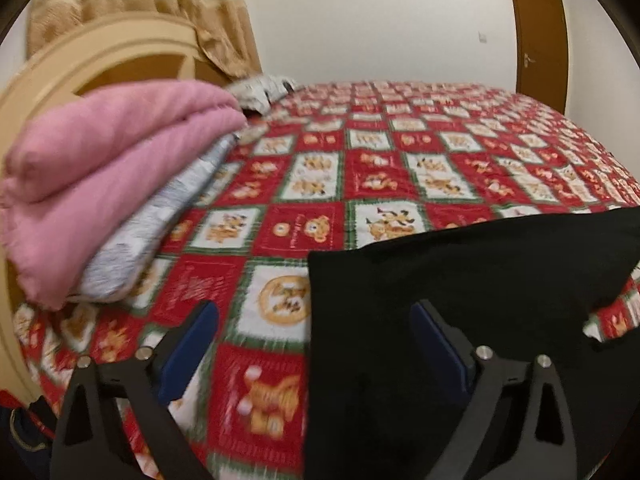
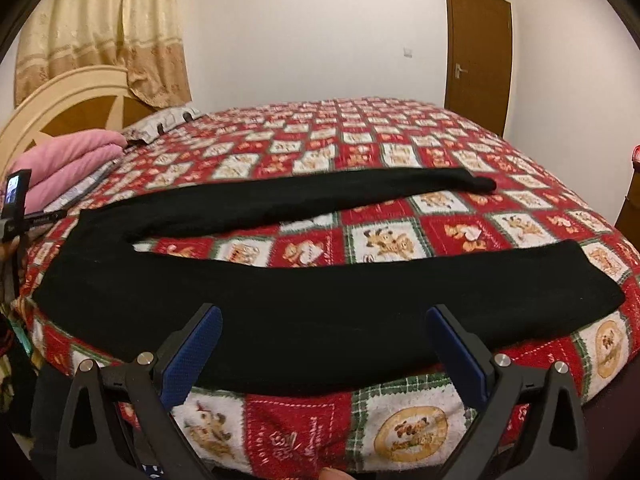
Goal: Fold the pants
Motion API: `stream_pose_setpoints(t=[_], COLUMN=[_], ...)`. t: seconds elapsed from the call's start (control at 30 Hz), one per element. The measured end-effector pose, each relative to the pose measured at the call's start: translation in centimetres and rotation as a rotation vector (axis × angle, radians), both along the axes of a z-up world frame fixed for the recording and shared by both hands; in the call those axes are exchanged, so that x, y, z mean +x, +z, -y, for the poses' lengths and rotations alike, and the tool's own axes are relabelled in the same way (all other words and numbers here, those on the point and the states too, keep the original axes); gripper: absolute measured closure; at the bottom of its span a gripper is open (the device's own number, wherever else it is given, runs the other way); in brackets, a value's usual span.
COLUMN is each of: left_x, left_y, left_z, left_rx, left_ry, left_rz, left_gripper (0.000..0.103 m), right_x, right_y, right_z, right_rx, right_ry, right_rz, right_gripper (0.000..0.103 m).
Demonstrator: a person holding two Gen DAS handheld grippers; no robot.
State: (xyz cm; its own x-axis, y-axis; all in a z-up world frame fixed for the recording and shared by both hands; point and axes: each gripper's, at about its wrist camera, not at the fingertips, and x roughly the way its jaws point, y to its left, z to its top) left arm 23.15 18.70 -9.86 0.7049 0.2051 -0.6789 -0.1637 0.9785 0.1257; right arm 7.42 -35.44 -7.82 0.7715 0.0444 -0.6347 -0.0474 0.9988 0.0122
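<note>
Black pants [image 2: 304, 292] lie flat on the bed's red cartoon quilt [image 2: 400, 140], legs split in a V, waist end toward the pink blanket [image 2: 72, 160]. Left gripper [image 1: 316, 344] spread above the waist corner; right gripper [image 2: 324, 344] spread over the near leg, holding nothing.

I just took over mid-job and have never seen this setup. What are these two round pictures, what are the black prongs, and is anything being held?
Each picture comes from a camera on a handheld gripper, looking along its two blue-padded fingers. The left gripper is open near the waist end of the black pants. The right gripper is open too, in front of the near leg. Neither holds anything. The pants lie spread on the patterned bedspread, legs apart. A folded pink blanket sits by the headboard.
</note>
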Motion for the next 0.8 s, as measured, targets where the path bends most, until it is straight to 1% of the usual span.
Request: stream_pose_setpoints(t=[0.07,0.13,0.17,0.23,0.3,0.33,0.37,0.4,0.43,0.47,0.57,0.7,0.8], left_x=[2.0,3.7,4.4,5.6,6.6,6.9,7.3,7.4,7.5,7.5,7.6,7.6,8.0], left_y=[-1.0,-1.8,-2.0,-2.6,-3.0,-3.2,-3.4,-3.7,-4.0,-4.1,-4.1,-3.4,-3.7], left_z=[-0.6,-1.2,-1.6,-2.0,-2.6,-2.8,-2.9,-3.0,-2.9,-2.8,-2.7,-2.8,-2.8], left_rx=[0.000,-0.050,-0.065,-0.073,-0.078,-0.100,-0.123,-0.145,-0.159,-0.166,-0.159,-0.174,-0.161], left_ry=[0.000,-0.013,-0.014,-0.021,-0.017,-0.029,-0.041,-0.057,-0.077,-0.092,-0.101,-0.116,-0.123], left_rz=[-0.035,-0.067,-0.075,-0.090,-0.103,-0.112,-0.120,-0.129,-0.138,-0.136,-0.127,-0.120,-0.140], left_gripper=[0.016,0.018,0.021,0.024,0.030,0.037,0.047,0.052,0.063,0.066,0.066,0.066,0.066], right_x=[0.5,0.8,1.1,1.4,1.7,1.9,2.0,2.2,2.5,2.7,4.1,5.7,6.4], right_y=[-0.3,-0.6,-0.8,-1.1,-1.2,-1.1,-0.9,-0.6,-0.3,0.0,1.2,2.9,3.5], right_z=[0.0,-0.1,-0.1,0.0,0.1,0.2,0.3,0.6,0.8,1.0,2.4,4.8,5.6], right_rx=[0.007,0.006,0.006,0.009,0.013,0.017,0.023,0.033,0.034,0.033,0.034,0.035,0.012], right_ry=[-0.006,-0.010,-0.011,-0.009,-0.008,-0.005,0.001,0.011,0.012,0.011,0.003,-0.042,-0.048], right_rz=[-0.009,-0.019,-0.024,-0.035,-0.038,-0.034,-0.031,-0.026,-0.022,-0.015,-0.012,0.001,0.009], right_gripper=[0.001,0.001,0.001,0.001,0.001,0.001,0.001,0.001,0.001,0.002,0.004,0.004,0.004])
